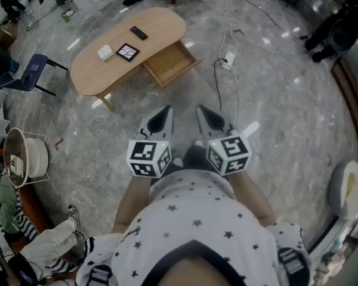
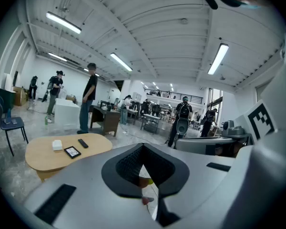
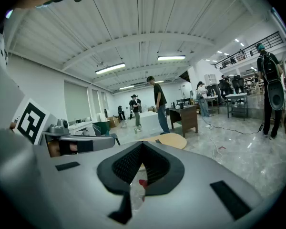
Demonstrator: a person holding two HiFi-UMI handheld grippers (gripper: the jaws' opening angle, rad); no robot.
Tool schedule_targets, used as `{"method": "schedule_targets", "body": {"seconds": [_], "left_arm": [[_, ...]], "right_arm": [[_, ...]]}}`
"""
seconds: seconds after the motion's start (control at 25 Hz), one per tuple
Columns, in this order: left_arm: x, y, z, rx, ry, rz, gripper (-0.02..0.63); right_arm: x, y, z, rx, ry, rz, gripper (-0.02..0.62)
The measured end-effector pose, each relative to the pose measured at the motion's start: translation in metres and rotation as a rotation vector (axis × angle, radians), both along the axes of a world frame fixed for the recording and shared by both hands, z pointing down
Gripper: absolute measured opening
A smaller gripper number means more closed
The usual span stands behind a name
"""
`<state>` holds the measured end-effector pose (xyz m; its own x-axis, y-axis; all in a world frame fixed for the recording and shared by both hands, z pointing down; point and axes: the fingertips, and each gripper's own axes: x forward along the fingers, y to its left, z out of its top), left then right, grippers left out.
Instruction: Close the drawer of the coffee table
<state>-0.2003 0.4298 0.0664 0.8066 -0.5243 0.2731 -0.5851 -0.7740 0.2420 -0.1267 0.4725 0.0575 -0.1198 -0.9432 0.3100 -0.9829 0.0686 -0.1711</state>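
The shallow light-wood drawer [image 1: 169, 62] is standing open from the near side of the oval wooden coffee table [image 1: 89, 70], straight ahead and well apart from both tools. The grey left gripper [image 1: 166, 109] and right gripper [image 1: 201, 109] are sitting closed and empty, about equally near.

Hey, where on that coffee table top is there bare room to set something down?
The coffee table is bare at its left end in the head view, between the white box and the rim, and at its right end past the remote. The middle is crowded: box, black-framed tile and remote. The open drawer looks bare too.
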Motion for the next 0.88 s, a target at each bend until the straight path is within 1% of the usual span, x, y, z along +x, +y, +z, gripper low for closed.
{"method": "schedule_targets", "body": {"seconds": [0.24, 0.44, 0.68, 0.88], "left_arm": [[0.007, 0.0, -0.003, 0.015, -0.006, -0.006, 0.006], [0.003, 0.006, -0.002, 0.014, -0.006, -0.004, 0.006], [-0.001, 0.012, 0.0, 0.019, -0.01, 0.0, 0.006], [-0.002, 0.015, -0.002, 0.02, -0.008, 0.007, 0.006]], "right_arm": [[0.006, 0.001, -0.003, 0.004, 0.007, 0.005, 0.005], [0.002, 0.007, -0.002, 0.002, 0.019, 0.0, 0.005], [-0.007, 0.012, -0.003, 0.024, 0.007, -0.021, 0.005], [-0.009, 0.015, -0.003, 0.013, 0.017, -0.006, 0.005]]}}
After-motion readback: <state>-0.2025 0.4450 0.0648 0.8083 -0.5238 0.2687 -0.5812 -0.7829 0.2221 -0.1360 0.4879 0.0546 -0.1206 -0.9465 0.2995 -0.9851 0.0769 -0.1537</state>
